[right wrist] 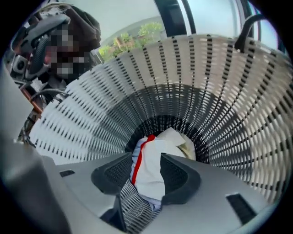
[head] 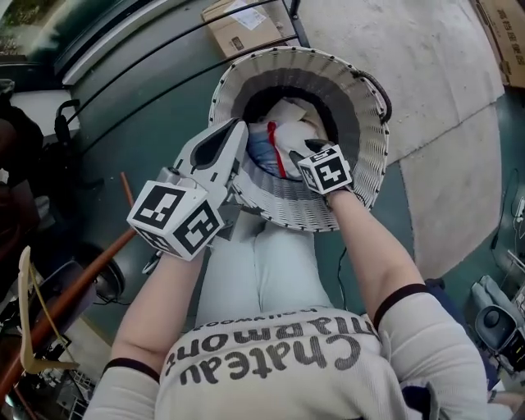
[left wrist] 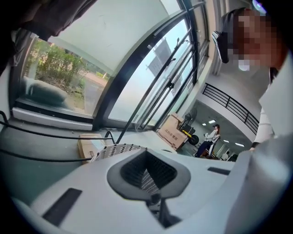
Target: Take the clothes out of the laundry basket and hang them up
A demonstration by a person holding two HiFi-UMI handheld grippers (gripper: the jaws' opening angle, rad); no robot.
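Right claw [right wrist: 146, 171]: jaws spread, reaching down inside the white slatted laundry basket [right wrist: 206, 91]. The clothes [right wrist: 153, 160] lie at the basket bottom, just ahead of the claw and showing between its jaw tips. Nearest is a white piece with a red stripe, with a cream piece behind it. The pads are not pressing on the cloth.

Left claw [head: 225, 139]: jaws pressed together, nothing between them. It sits at the basket rim, left of the right claw.

Beyond the basket, past both claws, is a cardboard box [head: 242, 25] on the floor.
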